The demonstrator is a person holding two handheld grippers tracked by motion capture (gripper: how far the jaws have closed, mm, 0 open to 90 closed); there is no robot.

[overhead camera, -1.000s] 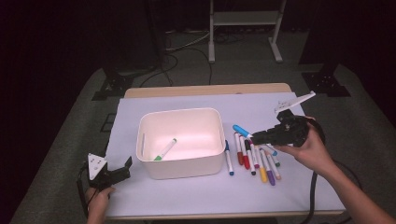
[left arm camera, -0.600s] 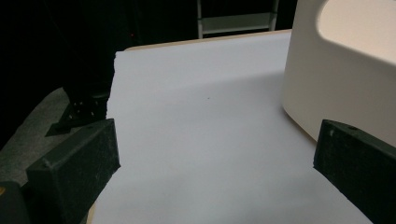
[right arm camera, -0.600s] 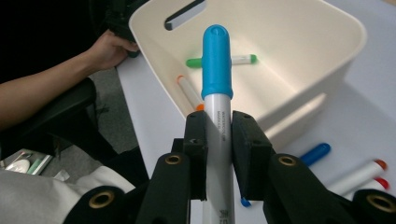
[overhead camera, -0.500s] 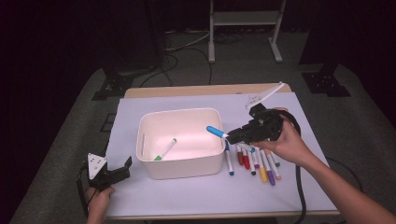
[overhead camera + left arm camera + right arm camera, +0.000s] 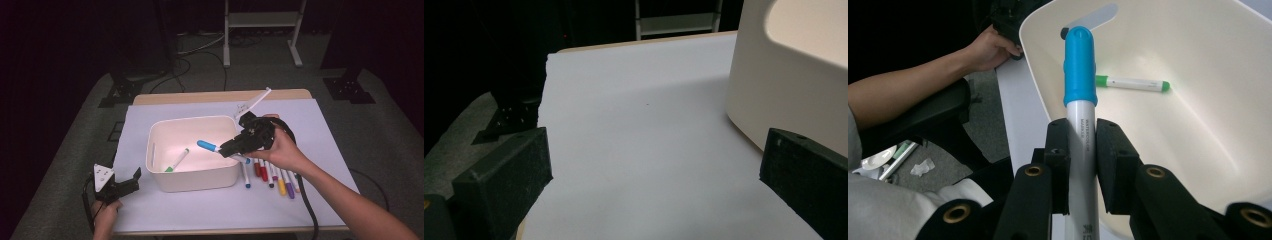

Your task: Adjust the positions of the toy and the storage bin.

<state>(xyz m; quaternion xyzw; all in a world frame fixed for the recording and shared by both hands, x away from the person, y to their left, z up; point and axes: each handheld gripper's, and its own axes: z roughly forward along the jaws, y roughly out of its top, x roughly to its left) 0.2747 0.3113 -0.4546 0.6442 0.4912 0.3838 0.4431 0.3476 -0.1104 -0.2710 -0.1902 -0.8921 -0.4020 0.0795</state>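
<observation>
The right tongs (image 5: 226, 148), clamped on the blue-capped marker (image 5: 207, 146), hold it over the white bin (image 5: 192, 175) mid-bench; next, part them. The left tongs (image 5: 131, 181) idle apart near the bench's front-left corner.

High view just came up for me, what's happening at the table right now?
A person is moving markers into a white bin. The right tool is clamped on a blue-capped marker and holds it over the bin, cap pointing inward. A green-capped marker already lies inside. More markers lie in a row on the white sheet, right of the bin. The left tool rests open near the table's front left corner, holding nothing.
</observation>
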